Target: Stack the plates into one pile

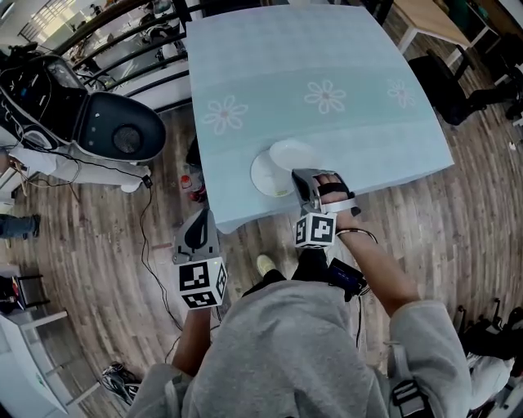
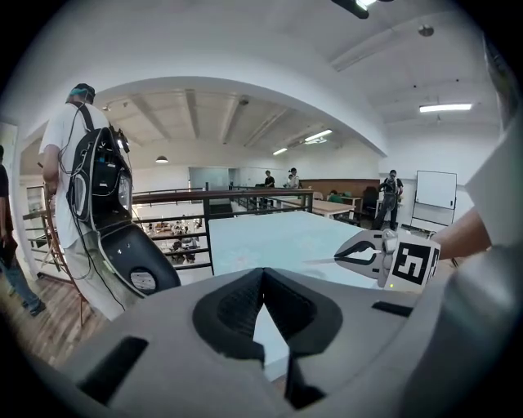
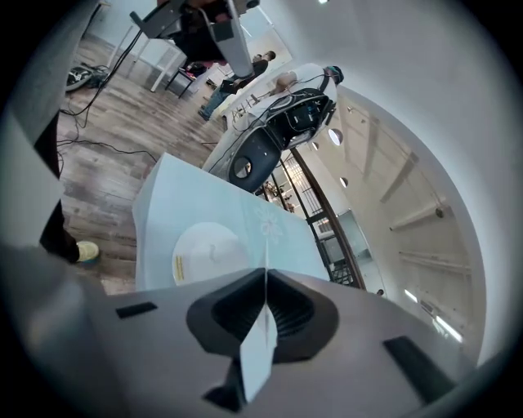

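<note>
Two white plates [image 1: 276,166] lie overlapping near the front edge of the table with the pale blue flowered cloth [image 1: 327,65]. In the right gripper view the plates [image 3: 208,249] lie just ahead of the jaws. My right gripper [image 1: 302,175] hovers at the table's front edge, its tips right beside the plates, jaws shut with nothing between them [image 3: 265,282]. My left gripper [image 1: 198,220] hangs off the table's front left corner above the floor. Its jaws meet at the tips and hold nothing [image 2: 261,295]. The left gripper view also shows the right gripper [image 2: 359,255] to the right.
A black-and-white scooter [image 1: 106,126] stands left of the table by a dark railing [image 1: 139,57], with cables across the wooden floor [image 1: 151,237]. A person with a backpack [image 2: 82,163] stands beside it. Dark chairs [image 1: 458,86] and another desk [image 1: 429,20] sit at the right.
</note>
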A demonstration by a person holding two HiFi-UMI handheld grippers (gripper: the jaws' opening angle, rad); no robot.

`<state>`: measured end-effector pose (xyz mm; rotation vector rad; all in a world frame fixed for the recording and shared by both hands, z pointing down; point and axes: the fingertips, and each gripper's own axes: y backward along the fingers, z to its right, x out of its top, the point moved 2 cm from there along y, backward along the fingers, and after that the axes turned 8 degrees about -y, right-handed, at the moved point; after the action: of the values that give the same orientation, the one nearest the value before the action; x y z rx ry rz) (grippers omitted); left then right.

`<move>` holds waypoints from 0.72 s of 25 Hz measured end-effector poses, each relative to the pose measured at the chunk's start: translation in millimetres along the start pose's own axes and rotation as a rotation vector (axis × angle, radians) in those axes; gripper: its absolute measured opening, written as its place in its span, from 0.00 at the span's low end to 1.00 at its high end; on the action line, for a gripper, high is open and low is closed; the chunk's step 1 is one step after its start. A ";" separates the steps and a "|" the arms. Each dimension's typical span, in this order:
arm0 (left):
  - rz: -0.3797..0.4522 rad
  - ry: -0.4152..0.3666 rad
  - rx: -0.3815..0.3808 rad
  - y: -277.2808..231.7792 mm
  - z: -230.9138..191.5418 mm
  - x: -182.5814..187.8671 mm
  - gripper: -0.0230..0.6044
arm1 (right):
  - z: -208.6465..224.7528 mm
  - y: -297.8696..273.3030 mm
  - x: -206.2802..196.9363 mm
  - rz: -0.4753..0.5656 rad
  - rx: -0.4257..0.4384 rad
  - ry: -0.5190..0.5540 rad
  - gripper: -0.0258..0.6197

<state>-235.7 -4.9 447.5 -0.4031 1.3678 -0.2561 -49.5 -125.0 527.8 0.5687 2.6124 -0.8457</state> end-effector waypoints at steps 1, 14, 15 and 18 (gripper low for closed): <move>-0.001 0.001 0.004 2.4 -2.9 -1.0 0.06 | -7.0 -3.3 5.6 0.008 0.011 0.014 0.09; -0.039 0.028 0.025 24.9 -17.6 -21.4 0.06 | -77.6 -21.7 23.8 0.019 0.143 0.055 0.09; -0.041 0.030 0.025 25.5 -16.9 -21.3 0.06 | -81.3 -22.0 21.9 0.016 0.156 0.043 0.09; -0.035 0.034 0.028 24.2 -16.5 -17.7 0.06 | -86.9 -26.2 15.4 0.003 0.197 -0.025 0.09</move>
<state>-256.6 21.9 450.6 -0.4013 1.3903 -0.3117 -91.4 -87.0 600.5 0.6090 2.5213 -1.1102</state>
